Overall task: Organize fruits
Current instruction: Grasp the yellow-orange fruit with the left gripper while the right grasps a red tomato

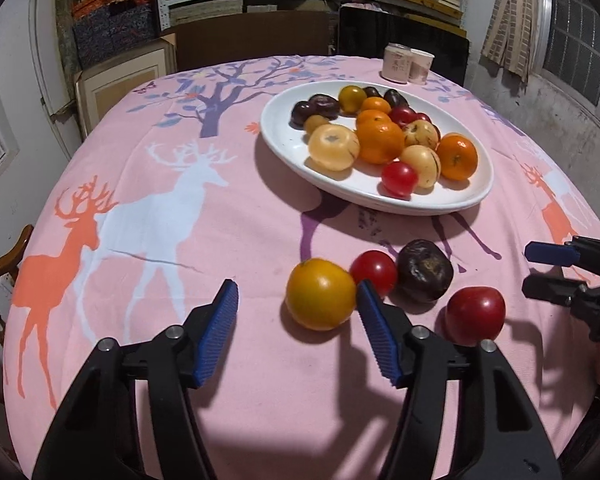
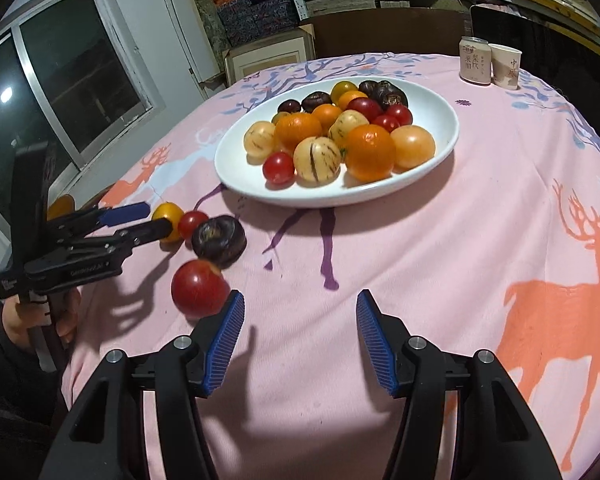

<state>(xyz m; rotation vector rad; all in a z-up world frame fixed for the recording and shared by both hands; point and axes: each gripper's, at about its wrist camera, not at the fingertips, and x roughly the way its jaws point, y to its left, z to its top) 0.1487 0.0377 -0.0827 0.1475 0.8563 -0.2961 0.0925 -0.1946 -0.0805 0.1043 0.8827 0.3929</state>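
Four loose fruits on desk (image 1: 180,320), short of white plate (image 1: 380,196) already heaped with fruit: yellow-orange fruit (image 1: 320,294), small red tomato (image 1: 374,272), dark purple fruit (image 1: 425,270), big red fruit (image 1: 475,314).

Left gripper (image 1: 296,300): fingers apart, empty; right pad just beside yellow-orange fruit, which sits at 1 o'clock. Judgement: shift right to straddle fruit, close gently, avoid nudging tomato.

Right gripper (image 2: 300,312): fingers apart, empty; big red fruit (image 2: 199,288) at 10 o'clock. Swing left, centre, then carry to plate at 12 o'clock.
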